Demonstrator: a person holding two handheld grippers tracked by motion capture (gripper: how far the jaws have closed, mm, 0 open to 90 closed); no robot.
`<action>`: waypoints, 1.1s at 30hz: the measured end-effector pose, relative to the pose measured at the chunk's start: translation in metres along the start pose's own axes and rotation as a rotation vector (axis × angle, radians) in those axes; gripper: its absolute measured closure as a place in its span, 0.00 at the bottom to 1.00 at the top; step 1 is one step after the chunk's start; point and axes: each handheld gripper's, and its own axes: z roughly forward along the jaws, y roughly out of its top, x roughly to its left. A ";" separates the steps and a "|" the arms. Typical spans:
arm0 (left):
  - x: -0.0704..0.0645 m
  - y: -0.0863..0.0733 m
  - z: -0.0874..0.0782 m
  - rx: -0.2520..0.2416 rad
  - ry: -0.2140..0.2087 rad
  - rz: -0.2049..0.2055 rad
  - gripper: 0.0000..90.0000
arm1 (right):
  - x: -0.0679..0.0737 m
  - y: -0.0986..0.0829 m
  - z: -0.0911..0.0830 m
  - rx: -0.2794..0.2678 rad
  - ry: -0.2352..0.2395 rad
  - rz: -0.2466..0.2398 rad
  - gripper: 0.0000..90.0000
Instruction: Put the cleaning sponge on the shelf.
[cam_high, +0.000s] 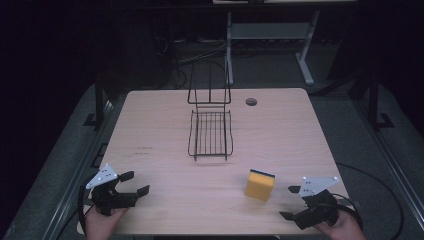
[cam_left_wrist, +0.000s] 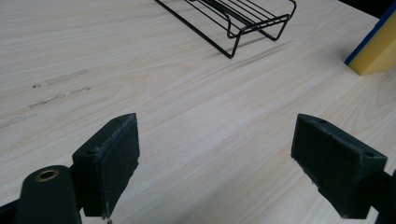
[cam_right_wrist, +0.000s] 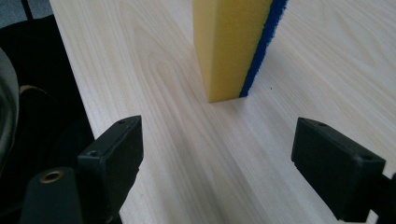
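Bare desk lies open between both sides; the upright sponge and the wire rack mid-desk are the obstacles, well apart

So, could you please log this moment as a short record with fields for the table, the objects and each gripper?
table: light wood, with a round hole near the far edge
rack: black wire, empty, mid-table
sponge: yellow with blue layer, standing on edge, near right
left gripper: open, empty, near left edge
right gripper: open, empty, close to the sponge, not touching
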 end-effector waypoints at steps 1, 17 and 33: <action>0.000 0.000 0.000 0.000 0.000 0.000 0.16 | 0.000 0.001 0.001 0.001 0.003 0.002 0.18; 0.000 0.000 0.000 -0.002 -0.001 0.002 0.16 | 0.001 0.013 0.009 0.007 0.031 -0.022 0.18; -0.001 0.001 0.001 -0.002 -0.002 0.004 0.16 | -0.006 0.026 0.020 0.002 0.064 -0.033 0.18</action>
